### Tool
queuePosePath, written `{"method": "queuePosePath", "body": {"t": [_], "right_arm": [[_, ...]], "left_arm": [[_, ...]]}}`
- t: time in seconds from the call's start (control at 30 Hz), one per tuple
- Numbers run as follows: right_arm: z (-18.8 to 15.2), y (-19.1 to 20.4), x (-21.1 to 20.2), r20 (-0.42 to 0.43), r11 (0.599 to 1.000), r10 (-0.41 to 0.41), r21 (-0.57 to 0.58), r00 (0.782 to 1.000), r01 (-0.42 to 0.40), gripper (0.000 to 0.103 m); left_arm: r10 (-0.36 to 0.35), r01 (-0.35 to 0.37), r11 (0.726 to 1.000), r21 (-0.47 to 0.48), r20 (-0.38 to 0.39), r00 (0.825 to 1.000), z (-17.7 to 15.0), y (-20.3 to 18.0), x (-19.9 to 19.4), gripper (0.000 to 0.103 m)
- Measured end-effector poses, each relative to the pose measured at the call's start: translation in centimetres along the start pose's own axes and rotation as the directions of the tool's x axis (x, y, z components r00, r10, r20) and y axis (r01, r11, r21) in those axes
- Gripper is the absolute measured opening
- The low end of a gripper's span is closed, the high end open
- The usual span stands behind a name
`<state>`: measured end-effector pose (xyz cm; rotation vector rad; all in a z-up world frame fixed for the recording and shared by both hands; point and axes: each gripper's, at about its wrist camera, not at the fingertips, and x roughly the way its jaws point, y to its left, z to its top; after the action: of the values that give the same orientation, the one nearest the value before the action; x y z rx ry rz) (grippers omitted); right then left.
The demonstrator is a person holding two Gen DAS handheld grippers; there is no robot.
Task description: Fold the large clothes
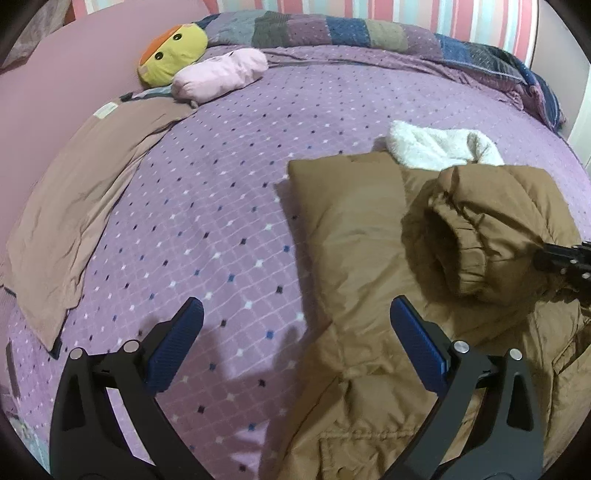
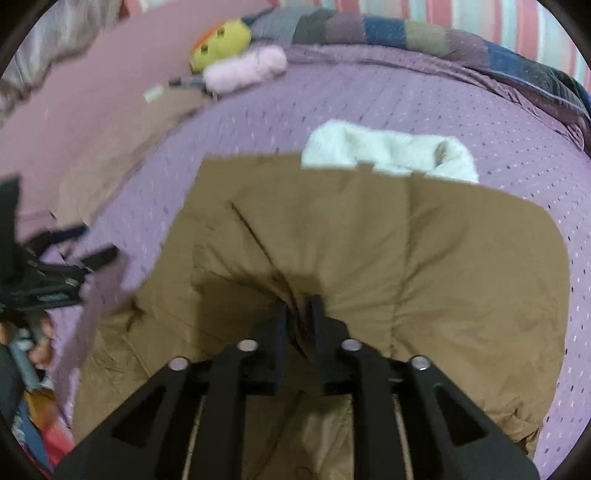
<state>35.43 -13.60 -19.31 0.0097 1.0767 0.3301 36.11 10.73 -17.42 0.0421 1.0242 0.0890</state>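
A brown padded jacket (image 1: 354,229) with a white fleece hood lining (image 1: 439,147) lies on the purple bed cover (image 1: 221,206). My left gripper (image 1: 295,332) is open and empty, hovering over the jacket's left edge. My right gripper (image 2: 301,301) is shut on the jacket's sleeve (image 2: 369,258) and holds it lifted over the jacket body. In the left wrist view the raised sleeve cuff (image 1: 461,251) hangs at the right, with the right gripper (image 1: 565,258) behind it. The left gripper (image 2: 55,273) shows at the left edge of the right wrist view.
A dusty-pink folded garment (image 1: 77,210) lies at the bed's left side. A yellow-orange plush (image 1: 171,51) and a pink plush (image 1: 218,74) sit at the far left. A patchwork quilt (image 1: 351,33) is bunched along the far edge.
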Motion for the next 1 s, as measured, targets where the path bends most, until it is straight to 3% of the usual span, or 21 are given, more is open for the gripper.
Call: {"method": "queuePosePath", "body": {"t": [0.07,0.23,0.3,0.33,0.47,0.57,0.63,0.73,0.77,0.83,0.9,1.0], "right_arm": [[-0.2,0.1,-0.6,-0.002,1.0,0.018,0.014,1.0,-0.018,0.055],[-0.1,-2.9,-4.5,0.041,0.997,-0.072,0.04,0.997,0.071,0.059],[-0.3,-5.3,-5.6,0.037,0.987,-0.146,0.079,0.989,0.143,0.078],[-0.8,-7.3,-6.3,0.033,0.976,-0.19,0.111,0.981,0.186,0.081],[-2.8,-12.9,-8.0,0.022,0.937,-0.295,0.203,0.955,0.285,0.083],[-4.0,-15.7,-8.7,0.027,0.915,-0.324,0.262,0.946,0.306,0.087],[-4.8,-17.1,-8.8,0.028,0.883,-0.389,0.298,0.921,0.363,0.087],[-5.5,-17.6,-8.6,0.059,0.866,-0.447,0.278,0.893,0.415,0.087],[-5.7,-17.7,-8.2,0.051,0.857,-0.468,0.269,0.882,0.439,0.087],[-6.1,-17.7,-7.7,0.038,0.841,-0.502,0.254,0.864,0.477,0.087],[-6.4,-17.6,-7.2,0.023,0.824,-0.534,0.24,0.845,0.514,0.087],[-6.6,-18.0,-7.0,-0.003,0.838,-0.491,0.27,0.871,0.474,0.087]], "left_arm": [[0.011,-0.011,1.0,0.012,0.0,1.0,-0.3,0.3,-0.3,0.1],[-0.003,0.003,0.999,0.034,0.008,1.0,0.3,-0.8,-1.2,0.1],[-0.038,0.037,0.999,0.037,0.016,0.999,1.1,-2.4,-1.5,0.1],[-0.054,0.054,0.998,0.036,0.013,0.998,1.3,-3.1,-1.5,0.1],[-0.122,0.123,0.992,0.037,-0.018,0.992,2.8,-7.0,-0.3,0.1],[-0.169,0.171,0.985,0.038,-0.052,0.984,3.8,-9.6,1.1,0.1],[-0.183,0.186,0.982,0.04,-0.074,0.98,4.2,-10.9,2.2,0.1],[-0.19,0.195,0.98,0.04,-0.102,0.976,4.3,-12.4,3.8,0.099],[-0.192,0.198,0.979,0.042,-0.104,0.976,4.3,-12.8,4.1,0.096],[-0.208,0.216,0.975,0.059,-0.122,0.971,4.1,-13.5,4.8,0.061],[-0.219,0.23,0.971,0.065,-0.143,0.965,3.8,-14.1,5.3,0.044],[-0.18,0.19,0.977,0.101,-0.098,0.979,3.3,-15.0,4.7,0.033]]}}
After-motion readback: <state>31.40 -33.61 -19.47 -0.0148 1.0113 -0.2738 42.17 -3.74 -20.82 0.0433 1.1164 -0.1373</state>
